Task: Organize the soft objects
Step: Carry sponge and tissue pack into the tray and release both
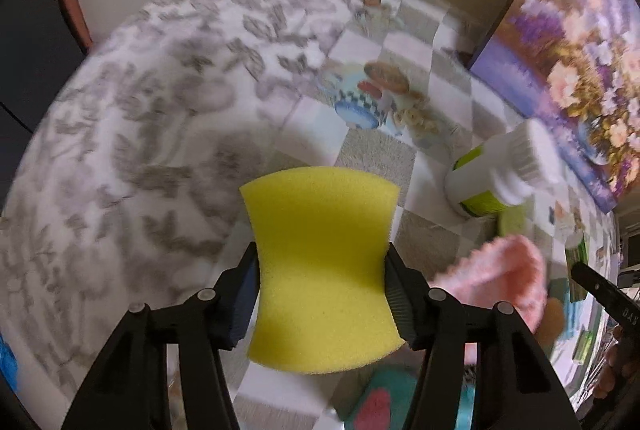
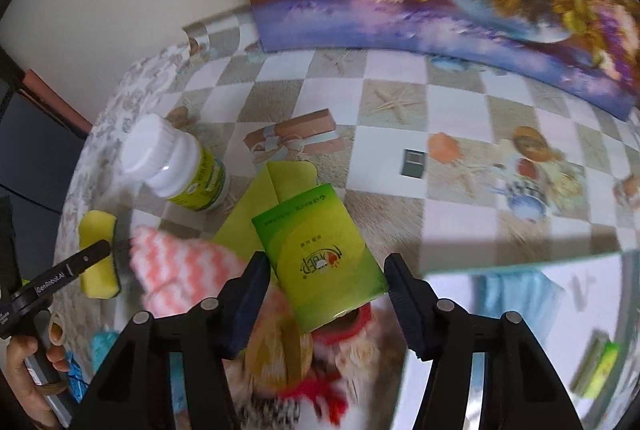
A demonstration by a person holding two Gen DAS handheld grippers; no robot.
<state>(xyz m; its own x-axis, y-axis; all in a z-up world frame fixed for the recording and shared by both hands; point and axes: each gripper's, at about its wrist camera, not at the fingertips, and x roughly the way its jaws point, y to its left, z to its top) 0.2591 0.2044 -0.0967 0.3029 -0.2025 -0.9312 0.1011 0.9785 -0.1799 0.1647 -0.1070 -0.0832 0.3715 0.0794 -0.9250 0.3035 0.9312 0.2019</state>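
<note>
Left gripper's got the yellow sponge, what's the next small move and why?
Probably carry the sponge over to the other soft things, like the pink cloth. The left gripper already pinches it at both sides and it appears clear of the table.

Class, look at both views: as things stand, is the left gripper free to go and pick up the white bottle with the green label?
Probably not yet. The left gripper is already shut on the yellow sponge, so its fingers are occupied, though the white bottle stands unobstructed nearby.
</note>
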